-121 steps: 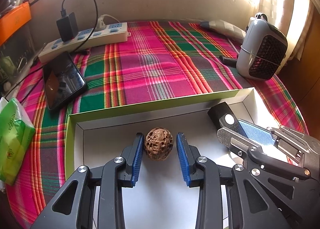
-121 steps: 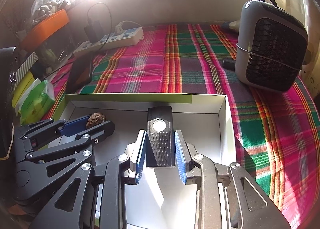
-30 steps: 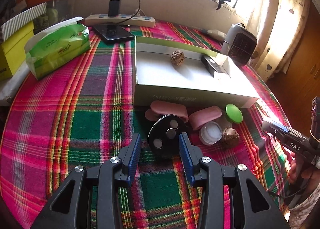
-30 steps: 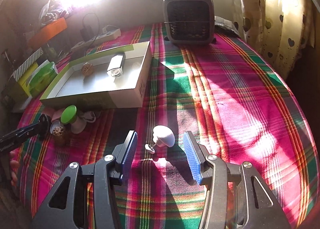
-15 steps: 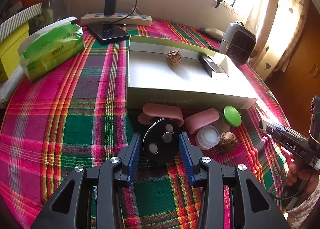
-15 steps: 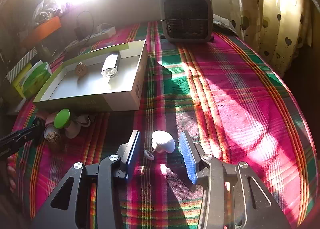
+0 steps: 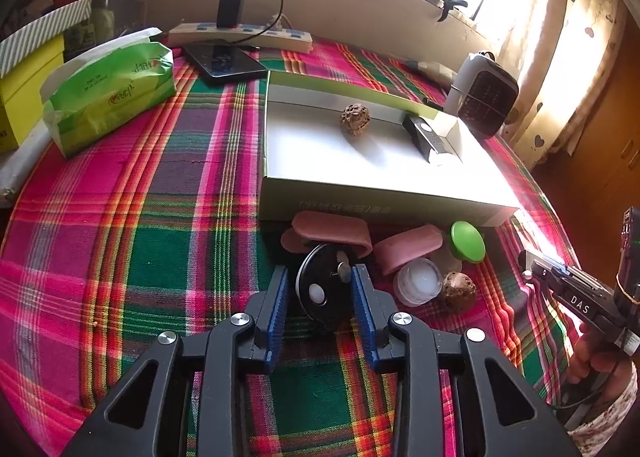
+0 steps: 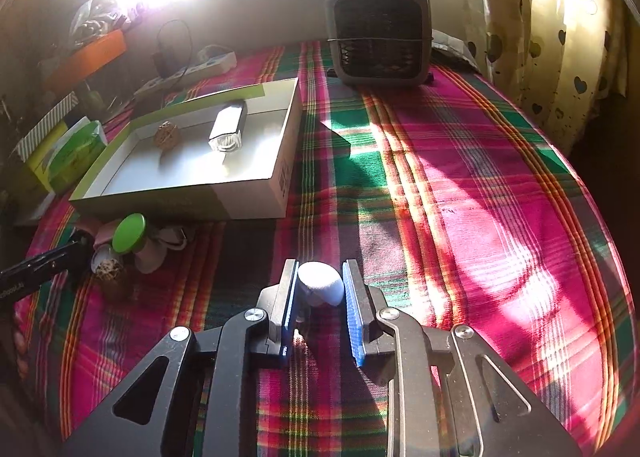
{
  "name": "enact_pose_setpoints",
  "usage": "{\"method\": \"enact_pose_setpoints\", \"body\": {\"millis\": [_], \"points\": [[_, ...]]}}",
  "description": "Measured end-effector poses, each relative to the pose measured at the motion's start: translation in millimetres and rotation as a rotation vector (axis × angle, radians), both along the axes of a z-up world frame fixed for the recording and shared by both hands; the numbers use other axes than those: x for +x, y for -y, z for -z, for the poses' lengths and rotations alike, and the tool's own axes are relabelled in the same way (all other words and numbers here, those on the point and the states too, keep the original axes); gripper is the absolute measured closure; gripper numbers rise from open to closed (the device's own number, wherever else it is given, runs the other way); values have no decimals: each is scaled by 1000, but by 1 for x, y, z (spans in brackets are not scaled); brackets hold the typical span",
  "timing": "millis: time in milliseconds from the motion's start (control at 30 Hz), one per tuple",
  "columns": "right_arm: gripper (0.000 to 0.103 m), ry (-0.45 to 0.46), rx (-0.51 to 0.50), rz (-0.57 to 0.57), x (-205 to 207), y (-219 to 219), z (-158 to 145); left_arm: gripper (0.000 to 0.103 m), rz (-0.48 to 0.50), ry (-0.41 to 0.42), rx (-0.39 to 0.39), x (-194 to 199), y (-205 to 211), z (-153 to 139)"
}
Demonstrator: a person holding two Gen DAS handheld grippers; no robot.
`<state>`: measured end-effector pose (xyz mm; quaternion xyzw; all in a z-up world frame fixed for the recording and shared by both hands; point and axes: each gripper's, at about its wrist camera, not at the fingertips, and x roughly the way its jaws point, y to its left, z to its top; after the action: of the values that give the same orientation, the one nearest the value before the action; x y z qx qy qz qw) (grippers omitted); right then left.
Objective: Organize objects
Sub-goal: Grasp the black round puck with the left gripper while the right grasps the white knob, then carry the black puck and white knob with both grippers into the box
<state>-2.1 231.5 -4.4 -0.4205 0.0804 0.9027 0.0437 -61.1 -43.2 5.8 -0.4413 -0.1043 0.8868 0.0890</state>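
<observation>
- The step in hand appears to be a two-handed pickup: each gripper takes one loose item off the red-and-green plaid tablecloth (image 8: 460, 185) to carry to the shallow white cardboard box with green edging (image 7: 360, 187).
- The left gripper (image 7: 320, 297) has its blue-padded jaws narrowed around the flat black round disc with small white and metal studs (image 7: 320, 293). The pads sit at or just beside the disc's edges; whether they grip it firmly I cannot tell.
- The disc lies on the cloth just in front of the box's near wall, touching a cluster of pink oval cases (image 7: 332, 231), a green-lidded jar (image 7: 467, 241) and a small white-capped pot (image 7: 418, 283).
- The right gripper (image 8: 320, 297) has its jaws pressed against the small white dome-shaped knob (image 8: 320, 283), which sits between the pads, low over the cloth and well apart from the box.
- The box already contains a brown wrinkled walnut (image 7: 354, 118) and a black rectangular device (image 7: 428, 137).
- Next, each hand probably needs to lift straight up, clear the box wall and release onto the bare white floor beside those two.
</observation>
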Motion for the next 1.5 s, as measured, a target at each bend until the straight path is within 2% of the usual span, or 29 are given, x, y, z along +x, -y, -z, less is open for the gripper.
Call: {"method": "enact_pose_setpoints", "body": {"millis": [33, 933, 1500], "points": [[80, 0, -1, 0, 0, 0, 0, 79, -1, -2, -1, 0, 0, 0], [80, -12, -13, -34, 4, 12, -1, 79, -2, -43, -22, 8, 0, -8], [80, -54, -18, -77, 7, 23, -15, 79, 24, -86, -22, 16, -6, -23]]}}
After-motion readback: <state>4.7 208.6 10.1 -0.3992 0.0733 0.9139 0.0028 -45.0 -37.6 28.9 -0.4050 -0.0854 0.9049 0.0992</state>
